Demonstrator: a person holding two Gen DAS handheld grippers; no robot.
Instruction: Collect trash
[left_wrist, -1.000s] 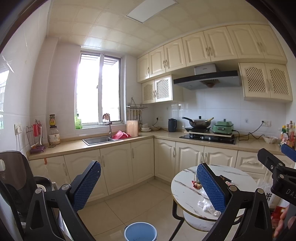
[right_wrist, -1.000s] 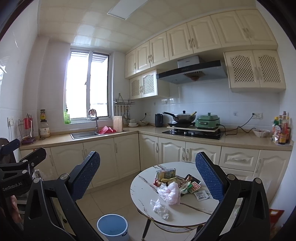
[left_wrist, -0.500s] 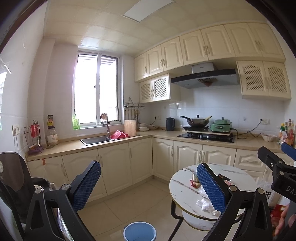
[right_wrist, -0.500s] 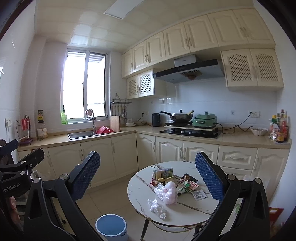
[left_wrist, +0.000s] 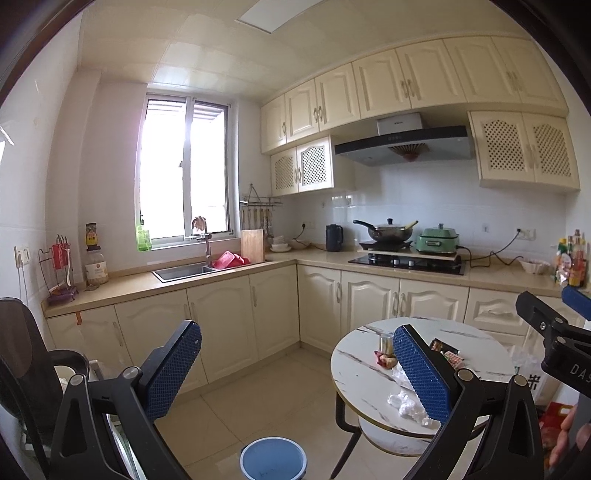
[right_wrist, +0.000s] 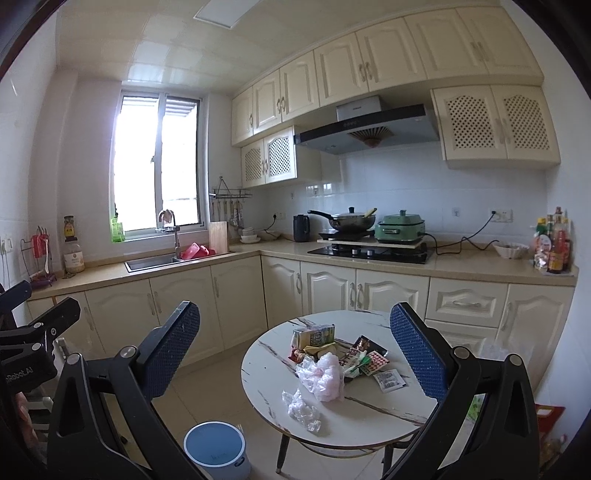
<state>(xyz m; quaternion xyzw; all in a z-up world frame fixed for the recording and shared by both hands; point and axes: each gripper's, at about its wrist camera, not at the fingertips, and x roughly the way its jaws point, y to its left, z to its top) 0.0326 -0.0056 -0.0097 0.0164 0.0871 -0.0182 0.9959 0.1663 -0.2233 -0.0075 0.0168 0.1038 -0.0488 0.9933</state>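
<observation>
A round white marble-look table (right_wrist: 373, 417) (left_wrist: 360, 373) carries a heap of trash: a pinkish plastic bag (right_wrist: 325, 374), a crumpled clear wrapper (right_wrist: 301, 406) (left_wrist: 406, 400), a green drink carton (right_wrist: 314, 334) and several snack wrappers (right_wrist: 365, 358). On the floor in front of the table stands a blue bin (right_wrist: 216, 448) (left_wrist: 273, 459). My right gripper (right_wrist: 295, 354) is open, held well back from the table with nothing between its blue pads. Further left, my left gripper (left_wrist: 295, 369) is open and holds nothing; its right finger hides part of the trash.
L-shaped kitchen counter (right_wrist: 461, 264) with sink (left_wrist: 184, 271), hob, wok (right_wrist: 351, 219) and green cooker runs along the back walls. A dark high chair (left_wrist: 26, 369) stands at the left. The tiled floor (left_wrist: 273, 391) lies between the cabinets and the table. A person's fingers (left_wrist: 565, 435) show at right.
Both views have shifted slightly so the table and bin sit a little more to the left. Both grippers stay open and nothing has been picked up.
</observation>
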